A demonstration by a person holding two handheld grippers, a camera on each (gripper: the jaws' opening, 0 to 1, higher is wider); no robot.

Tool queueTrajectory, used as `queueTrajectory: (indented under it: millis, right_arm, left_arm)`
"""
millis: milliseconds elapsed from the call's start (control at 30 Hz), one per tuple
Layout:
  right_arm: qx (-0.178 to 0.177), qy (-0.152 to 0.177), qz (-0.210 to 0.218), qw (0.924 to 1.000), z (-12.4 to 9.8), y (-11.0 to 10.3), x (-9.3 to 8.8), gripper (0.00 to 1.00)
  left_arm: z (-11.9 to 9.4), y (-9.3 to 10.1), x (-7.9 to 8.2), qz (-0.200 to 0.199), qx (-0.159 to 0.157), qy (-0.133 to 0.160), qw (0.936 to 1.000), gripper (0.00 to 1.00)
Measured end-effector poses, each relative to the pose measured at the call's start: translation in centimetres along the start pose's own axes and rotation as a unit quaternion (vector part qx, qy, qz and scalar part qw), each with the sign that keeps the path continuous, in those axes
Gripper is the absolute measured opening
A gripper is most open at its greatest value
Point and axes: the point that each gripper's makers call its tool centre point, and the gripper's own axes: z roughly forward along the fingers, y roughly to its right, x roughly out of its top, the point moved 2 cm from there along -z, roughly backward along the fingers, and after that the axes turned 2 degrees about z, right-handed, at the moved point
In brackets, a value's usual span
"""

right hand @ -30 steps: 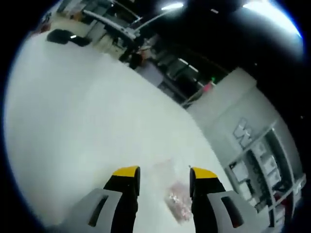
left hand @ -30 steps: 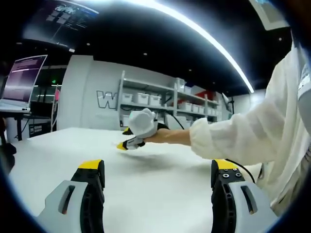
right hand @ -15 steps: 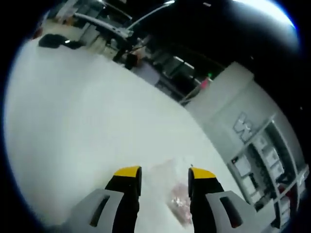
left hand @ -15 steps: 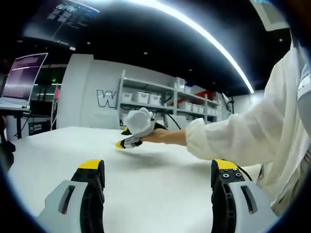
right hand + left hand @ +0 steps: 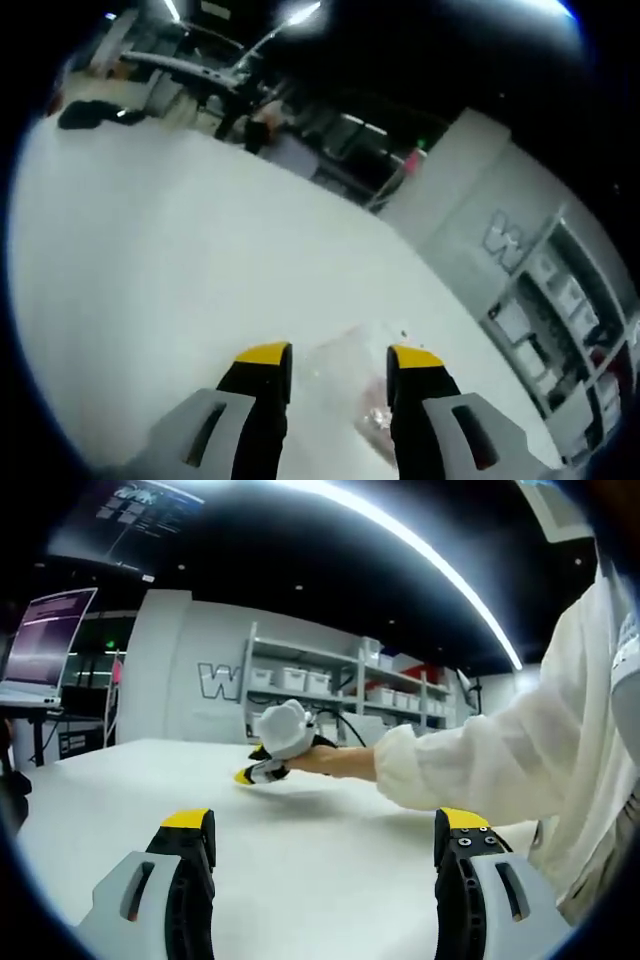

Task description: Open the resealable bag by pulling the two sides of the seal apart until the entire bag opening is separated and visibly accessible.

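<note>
The bag [image 5: 352, 385] sits in the lower middle of the right gripper view, lying flat on the white table [image 5: 150, 260]. It's clear plastic, so it's hard to pick out against the white, and the whole view is a bit blurry. You can make out something pinkish inside it, low in the frame next to your right-hand jaw. Whether the seal is together or apart, can't tell from this.

Your right gripper [image 5: 338, 362] has its jaws spread, yellow tips either side of the bag's near end with nothing pinched between them. Can't tell if the tips are touching the plastic or just over it.

In the left gripper view that same gripper [image 5: 262, 771] shows up small in the middle of the frame, low over the table [image 5: 300, 850], with your hand [image 5: 285, 730] in a white glove wrapped around it and your white sleeve [image 5: 480, 755] running off to the right edge. There's a pale flat patch on the table right under its tips, probably the bag, but it's too small to be sure.

Your left gripper [image 5: 325, 832] is at the bottom of its own view, jaws wide apart, holding nothing, bare table between them. It's well apart from the right gripper.

Background: shelves [image 5: 330, 685] with white bins in the centre, a lit screen [image 5: 45, 640] on the far left, and a long ceiling light [image 5: 420, 550] across the top.
</note>
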Motion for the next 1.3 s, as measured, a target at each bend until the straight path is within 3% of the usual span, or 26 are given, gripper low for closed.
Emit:
queueTrajectory:
  millis: [400, 733, 1000, 1300]
  right_arm:
    - [-0.001, -0.006, 0.016, 0.9998, 1.6, 0.2, 0.0, 0.34]
    - [-0.014, -0.021, 0.023, 0.9994, 2.3, 1.2, -1.3, 0.28]
    - [-0.022, -0.022, 0.03, 0.9991, 1.9, 1.4, -1.7, 0.26]
    - [-0.025, -0.021, 0.043, 0.9985, 1.7, 1.3, -2.4, 0.1]
  left_arm:
    - [-0.1, -0.5, 0.4, 0.003, -0.001, -0.001, 1.0, 0.89]
    - [-0.2, -0.6, 0.4, 0.004, 0.0, -0.001, 1.0, 0.89]
    - [-0.2, -0.6, 0.2, 0.002, 0.002, -0.001, 1.0, 0.89]
    - [-0.2, -0.5, -0.2, 0.003, 0.002, -0.005, 1.0, 0.89]
